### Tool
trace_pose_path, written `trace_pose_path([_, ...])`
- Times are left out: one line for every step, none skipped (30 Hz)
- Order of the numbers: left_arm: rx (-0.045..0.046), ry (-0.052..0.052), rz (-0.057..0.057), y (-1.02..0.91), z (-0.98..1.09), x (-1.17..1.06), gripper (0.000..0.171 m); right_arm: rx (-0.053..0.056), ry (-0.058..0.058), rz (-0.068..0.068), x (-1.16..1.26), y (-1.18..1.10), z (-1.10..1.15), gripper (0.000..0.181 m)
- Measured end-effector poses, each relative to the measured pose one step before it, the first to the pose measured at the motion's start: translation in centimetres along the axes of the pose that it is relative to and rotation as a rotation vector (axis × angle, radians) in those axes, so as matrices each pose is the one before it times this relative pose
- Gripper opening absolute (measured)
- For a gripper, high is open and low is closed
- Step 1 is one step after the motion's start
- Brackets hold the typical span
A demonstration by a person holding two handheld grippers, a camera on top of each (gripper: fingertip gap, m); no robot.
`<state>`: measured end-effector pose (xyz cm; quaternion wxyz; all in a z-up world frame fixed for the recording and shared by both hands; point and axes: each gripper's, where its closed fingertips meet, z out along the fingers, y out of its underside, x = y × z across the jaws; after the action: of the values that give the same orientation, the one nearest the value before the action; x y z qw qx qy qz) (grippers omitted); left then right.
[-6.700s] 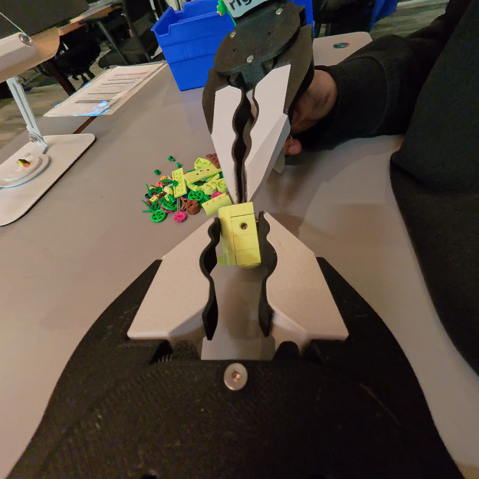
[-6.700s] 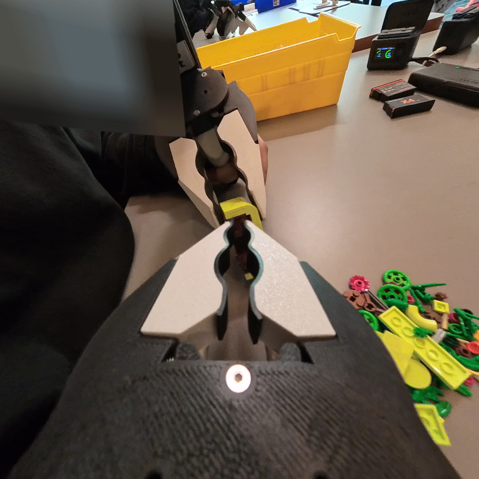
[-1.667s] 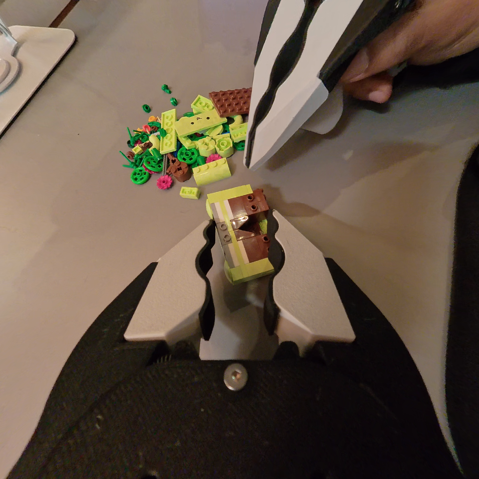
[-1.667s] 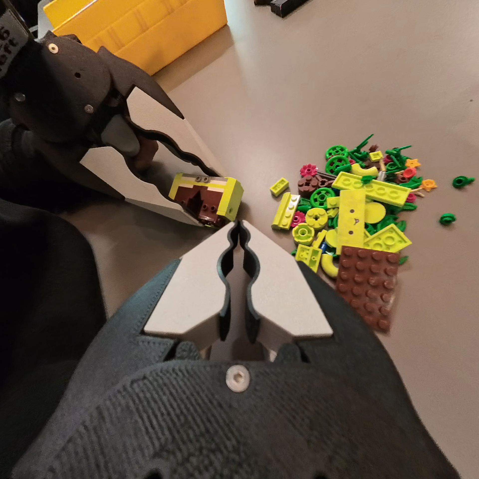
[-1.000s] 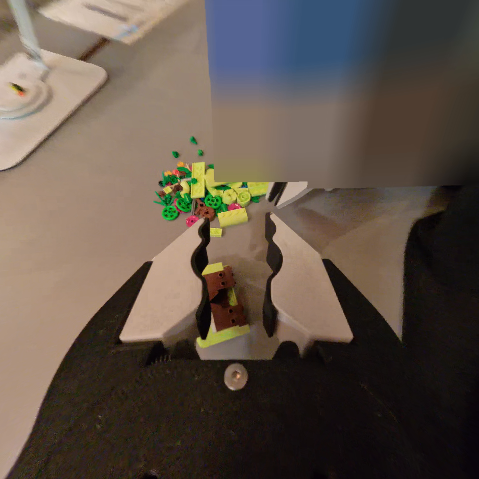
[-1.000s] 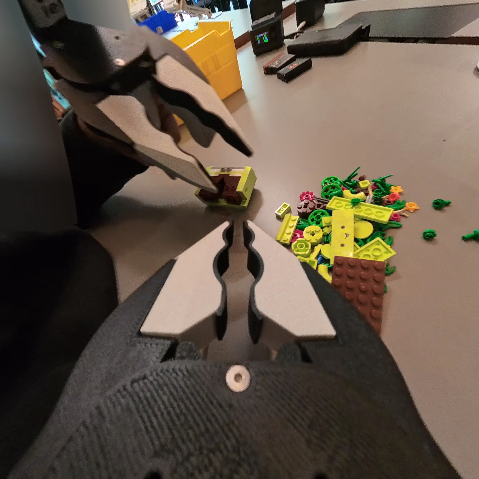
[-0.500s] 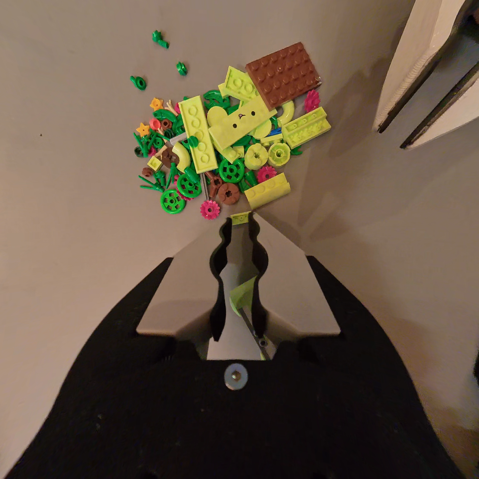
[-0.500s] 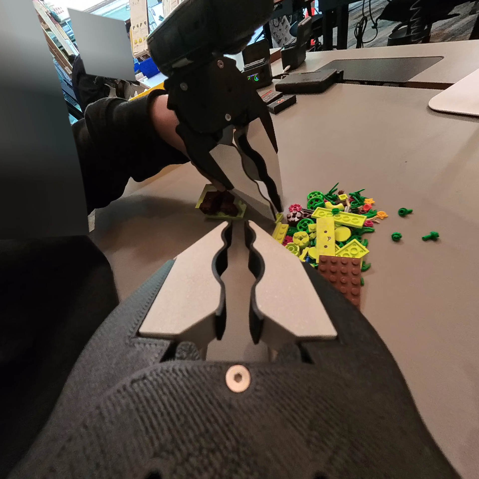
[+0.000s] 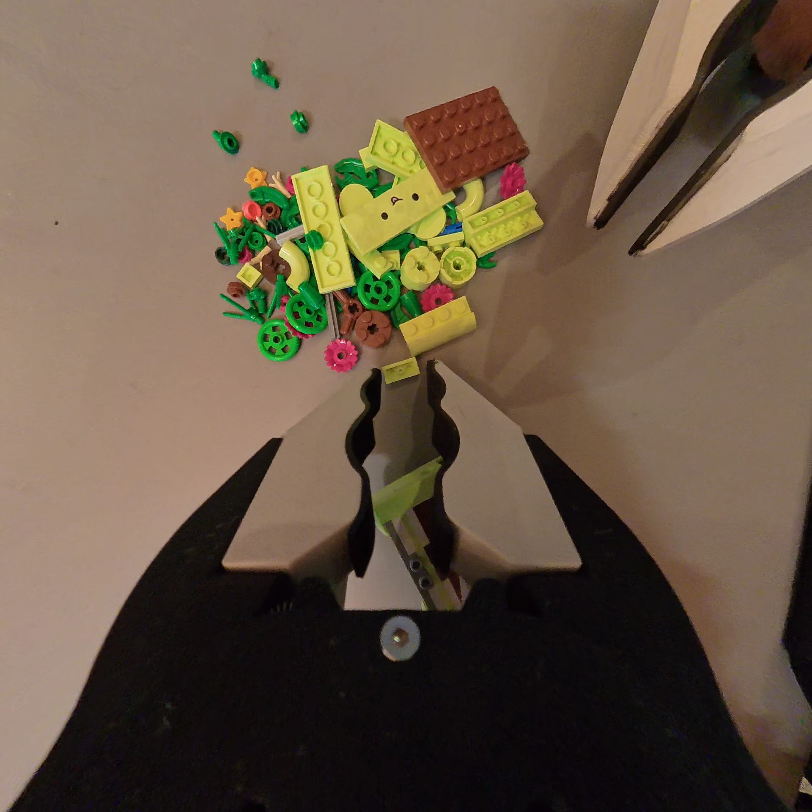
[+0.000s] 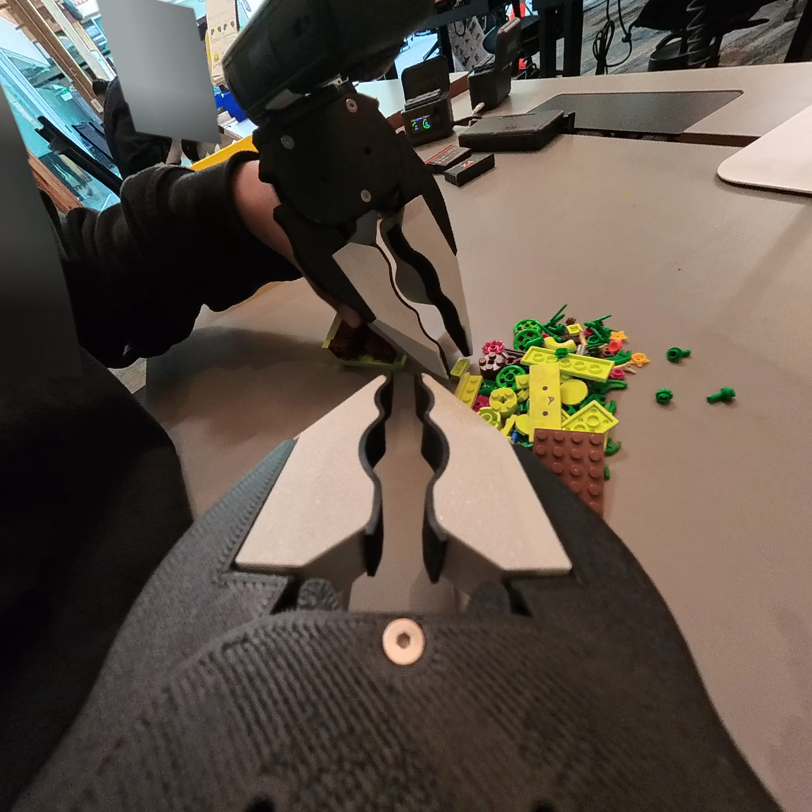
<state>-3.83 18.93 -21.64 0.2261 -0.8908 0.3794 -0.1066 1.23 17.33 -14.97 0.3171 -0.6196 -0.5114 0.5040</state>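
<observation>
Left gripper (image 9: 400, 373) pointed down at bench (image 9: 110, 395), jaws parted around small lime plate (image 9: 400, 370) lying on the surface; contact with the plate not discernible, nothing clamped. Lime-and-brown brick assembly (image 9: 406, 496) resting on bench behind the fingertips, seen between the finger bases. Just beyond the tips: pile of loose bricks (image 9: 373, 246), with lime plates, green wheels, pink flowers, and brown studded plate (image 9: 465, 136) at its far right edge. Three small green pieces (image 9: 263, 72) lying apart past the pile. Right gripper (image 10: 402, 380) held off to the side above bench, jaws slightly apart, empty, nearest the pile's brown plate. Farther back in right wrist view: black devices (image 10: 509, 127), yellow bin (image 10: 224, 156) behind a dark sleeve (image 10: 175, 246).
</observation>
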Motion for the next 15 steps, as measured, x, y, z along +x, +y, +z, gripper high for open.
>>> trace_pose_path([0.00125, -0.0051, -0.0003, -0.01, -0.007, -0.055, 0.019, -0.0021, 0.0005, -0.0006, 0.012, 0.05, 0.024, 0.008])
trace_pose_path([0.00002, -0.0025, -0.0014, 0.012, -0.006, -0.011, 0.019, -0.0021, 0.0004, -0.0002, 0.017, 0.044, 0.032, 0.008])
trace_pose_path([-0.00004, 0.002, -0.0014, 0.013, -0.007, 0.052, 0.02, -0.0015, 0.0003, 0.0, 0.008, 0.02, 0.021, 0.008])
trace_pose_path([0.00037, -0.0016, -0.0021, 0.02, -0.011, -0.021, 0.02, -0.0003, 0.0007, -0.0002, 0.021, 0.001, -0.003, 0.008])
trace_pose_path([-0.00213, 0.0006, -0.0013, 0.034, 0.005, -0.017, 0.021, 0.0007, 0.001, -0.0004, 0.014, -0.016, -0.007, 0.008])
trace_pose_path([-0.00501, 0.0039, -0.0001, 0.065, 0.012, -0.002, 0.021, 0.0014, 0.0006, -0.0002, 0.016, -0.025, -0.014, 0.008])
trace_pose_path([-0.0038, 0.0056, -0.0021, 0.017, 0.037, 0.013, 0.022, 0.0017, -0.0001, -0.0001, -0.008, -0.032, -0.022, 0.008])
trace_pose_path([-0.00634, 0.0066, -0.0027, 0.032, 0.039, 0.002, 0.023, 0.0014, 0.0002, -0.0006, 0.001, -0.029, -0.024, 0.008])
trace_pose_path([-0.00794, 0.006, -0.0027, 0.027, 0.052, 0.0, 0.024, 0.0007, 0.0012, -0.001, 0.01, -0.01, -0.016, 0.008])
trace_pose_path([-0.00915, 0.0076, -0.003, 0.03, 0.048, 0.008, 0.026, 0.0004, 0.0011, -0.0008, 0.015, -0.017, -0.022, 0.008])
trace_pose_path([-0.00934, 0.0096, -0.0031, 0.01, 0.067, 0.036, 0.028, 0.0008, 0.0004, -0.0002, 0.003, -0.014, -0.016, 0.008])
trace_pose_path([-0.01342, 0.0129, -0.0052, 0.055, 0.06, 0.059, 0.031, 0.0011, -0.0002, 0.0001, 0.002, -0.021, -0.015, 0.008])
trace_pose_path([-0.01693, 0.0083, -0.0051, 0.071, 0.033, -0.021, 0.033, 0.0009, -0.0001, 0.0, -0.005, -0.016, -0.015, 0.008])
trace_pose_path([-0.00774, 0.0022, 0.0009, -0.107, -0.053, -0.072, 0.034, 0.0003, 0.0003, -0.0002, 0.002, -0.01, -0.01, 0.008])
trace_pose_path([-0.01136, -0.0038, 0.0033, -0.054, -0.089, -0.136, 0.034, 0.0, 0.0005, -0.0005, 0.006, -0.003, -0.022, 0.008])
